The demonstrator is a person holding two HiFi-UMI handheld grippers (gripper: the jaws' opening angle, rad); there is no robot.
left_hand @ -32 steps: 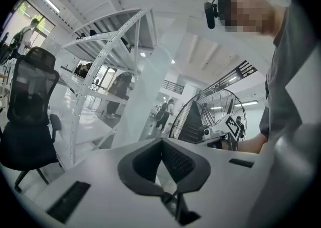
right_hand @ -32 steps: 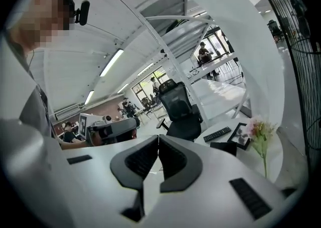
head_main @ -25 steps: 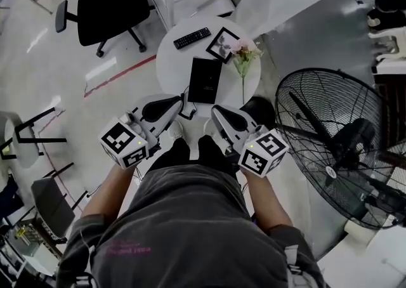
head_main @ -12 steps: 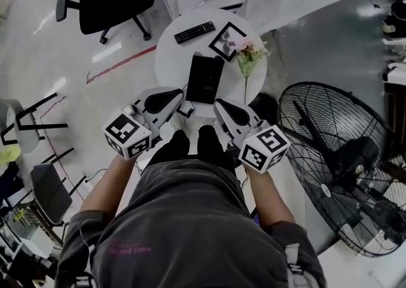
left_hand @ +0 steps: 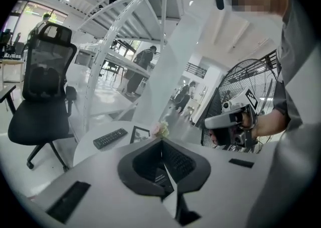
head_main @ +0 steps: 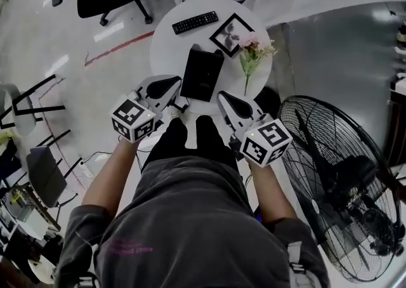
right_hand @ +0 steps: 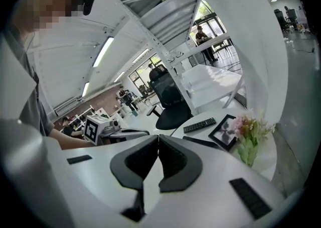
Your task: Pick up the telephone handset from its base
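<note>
1. Seen from the head, the black telephone (head_main: 202, 74) lies flat on the round white table (head_main: 165, 45), ahead of and between both grippers' tips. Its handset cannot be told apart from the base.
2. The left gripper (left_hand: 161, 141) has its jaws closed tip to tip, with nothing clamped. Only its own view shows this. A remote (left_hand: 110, 138) lies beyond the jaws to the left.
3. The right gripper (right_hand: 158, 136) also has its jaws pressed together and empty. Flowers (right_hand: 249, 134) stand to the right of its tips, and a picture frame (right_hand: 224, 131) lies just ahead.
</note>
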